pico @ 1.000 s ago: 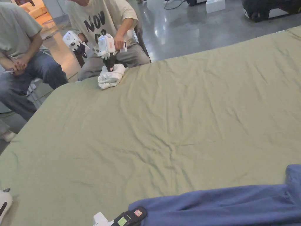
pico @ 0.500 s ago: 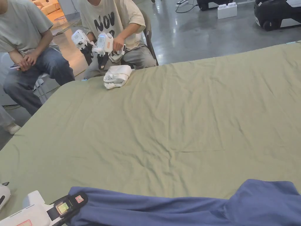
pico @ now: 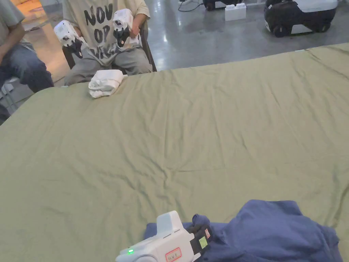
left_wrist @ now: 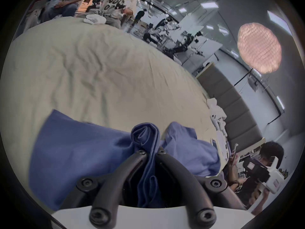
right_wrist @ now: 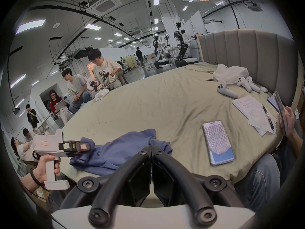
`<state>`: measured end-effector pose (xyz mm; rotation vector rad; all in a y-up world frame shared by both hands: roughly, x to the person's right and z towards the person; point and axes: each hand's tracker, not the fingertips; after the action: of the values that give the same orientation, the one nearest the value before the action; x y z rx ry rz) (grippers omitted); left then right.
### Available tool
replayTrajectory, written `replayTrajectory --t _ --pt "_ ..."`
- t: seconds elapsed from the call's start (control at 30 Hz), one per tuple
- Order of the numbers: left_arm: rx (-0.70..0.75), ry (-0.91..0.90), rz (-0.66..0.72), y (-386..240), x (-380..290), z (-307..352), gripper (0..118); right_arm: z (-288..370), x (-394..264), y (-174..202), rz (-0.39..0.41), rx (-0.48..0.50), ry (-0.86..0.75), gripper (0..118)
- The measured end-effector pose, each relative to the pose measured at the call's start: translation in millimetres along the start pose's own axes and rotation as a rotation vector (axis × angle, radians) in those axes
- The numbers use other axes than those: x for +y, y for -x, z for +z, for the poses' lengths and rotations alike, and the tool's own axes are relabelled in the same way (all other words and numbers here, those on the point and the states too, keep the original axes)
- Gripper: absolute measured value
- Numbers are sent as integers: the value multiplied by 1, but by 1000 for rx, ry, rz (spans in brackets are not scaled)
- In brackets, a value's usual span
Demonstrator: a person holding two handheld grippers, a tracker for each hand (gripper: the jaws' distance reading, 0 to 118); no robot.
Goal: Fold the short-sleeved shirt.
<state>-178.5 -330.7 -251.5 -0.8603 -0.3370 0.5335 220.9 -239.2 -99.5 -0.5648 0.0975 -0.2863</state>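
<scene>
The blue shirt (pico: 272, 232) lies bunched at the lower edge of the frame on the bed (pico: 191, 136). The left tongs (left_wrist: 151, 153) are clamped on a gathered fold, probably to drag it flat; the right tongs (right_wrist: 151, 151) are together, empty.

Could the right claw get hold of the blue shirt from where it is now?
Probably yes. The right claw is shut on nothing, just short of the blue shirt, and nothing lies between them. The left claw already grips the bunched cloth.

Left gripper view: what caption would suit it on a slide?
Left gripper shut on a bunched fold of the blue shirt lying on the green sheet.
</scene>
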Motion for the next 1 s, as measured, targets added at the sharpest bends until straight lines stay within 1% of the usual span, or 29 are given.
replayTrajectory --t 0.03,0.13,0.17,0.2,0.23,0.27,0.3,0.33,0.37,0.4,0.47,0.53,0.57,0.63,0.67,0.77,0.8,0.83,0.87,0.9,0.93,0.97,1.0 --pt "2 12 0 -8 -3 -4 1 2 -2 -3 -5 -7 4 0" --pt "-7 20 18 -3 -2 -8 3 3 -9 -13 -26 -33 15 0" --pt "-30 23 34 1 1 -6 12 2 -11 -16 -37 -34 20 0" --pt "-34 29 70 5 3 -3 32 1 -12 -17 -51 -34 19 0" --pt "-73 7 109 8 4 4 55 0 -14 -19 -62 -31 20 0" --pt "-89 -26 121 12 4 11 74 -1 -14 -19 -66 -25 22 0" --pt "-103 -50 121 11 5 19 79 -1 -15 -18 -66 -22 21 0" --pt "-105 -76 124 14 5 25 69 -2 -15 -17 -63 -20 20 0" --pt "-93 -95 127 16 4 27 41 -3 -15 -15 -59 -17 20 0" --pt "-97 -95 136 18 3 24 0 -3 -14 -15 -59 -12 21 0" --pt "-77 -62 160 17 -2 15 0 -6 -14 -12 -61 0 23 0" --pt "-193 36 178 15 -11 -4 0 -6 -13 -9 -57 6 23 0" --pt "-194 75 171 11 -15 -17 0 -7 -13 -8 -57 7 22 0" --pt "-99 129 87 -2 -26 -36 0 -7 -13 -7 -59 11 22 0" --pt "-75 150 50 -7 -31 -44 0 -7 -13 -5 -59 12 21 0" --pt "-78 117 49 -13 -30 -43 0 -8 -13 -3 -58 17 19 0" --pt "-80 119 53 -12 -28 -40 3 -9 -13 -3 -57 22 21 0" --pt "-93 121 67 -5 -21 -34 11 -10 -13 -2 -57 27 25 0" --pt "-112 118 95 -2 -17 -26 26 -13 -13 -1 -55 32 28 0" --pt "-145 101 117 3 -13 -16 56 -14 -14 0 -53 34 31 0" --pt "-188 61 134 12 -8 0 75 -16 -14 1 -51 38 31 0" --pt "-204 29 146 27 0 15 86 -17 -14 1 -52 46 32 0" --pt "-201 2 160 38 5 29 90 -19 -14 2 -53 56 34 0"
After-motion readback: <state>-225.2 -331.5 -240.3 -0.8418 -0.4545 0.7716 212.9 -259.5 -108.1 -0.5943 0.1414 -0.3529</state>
